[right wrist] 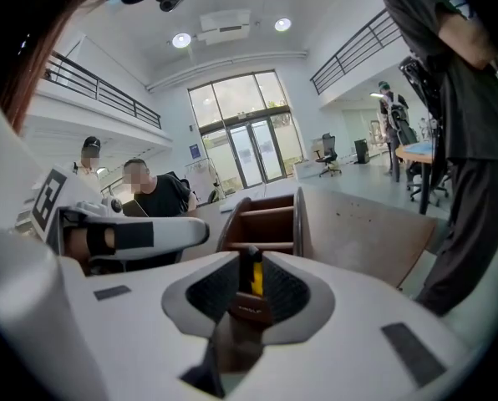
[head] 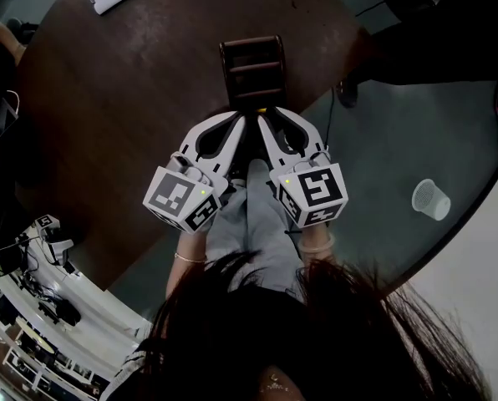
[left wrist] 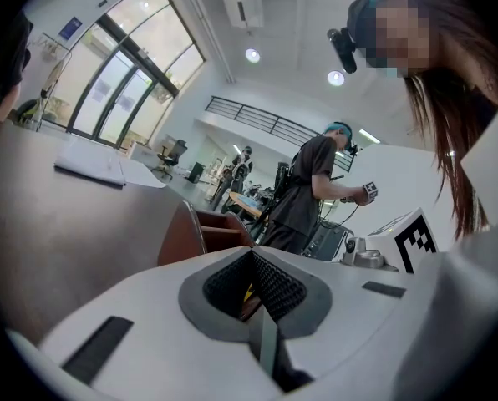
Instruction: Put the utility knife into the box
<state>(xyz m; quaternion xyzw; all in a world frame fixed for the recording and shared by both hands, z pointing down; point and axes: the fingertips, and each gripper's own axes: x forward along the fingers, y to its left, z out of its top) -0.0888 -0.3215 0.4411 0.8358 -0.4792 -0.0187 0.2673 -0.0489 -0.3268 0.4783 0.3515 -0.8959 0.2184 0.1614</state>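
At the near edge of the tabletop (head: 124,98), my right gripper (head: 263,124) was clamped on the utility knife (right wrist: 254,281). Its long axis pointed straight at the wooden box (head: 251,69) just beyond. My left gripper (left wrist: 251,261), jaws together, held nothing.

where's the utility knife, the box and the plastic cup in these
utility knife (right wrist: 253,278), right gripper view, on its yellow strip
box (head: 251,41), head view, on its far rim
plastic cup (head: 430,199), head view, on the middle of the cup
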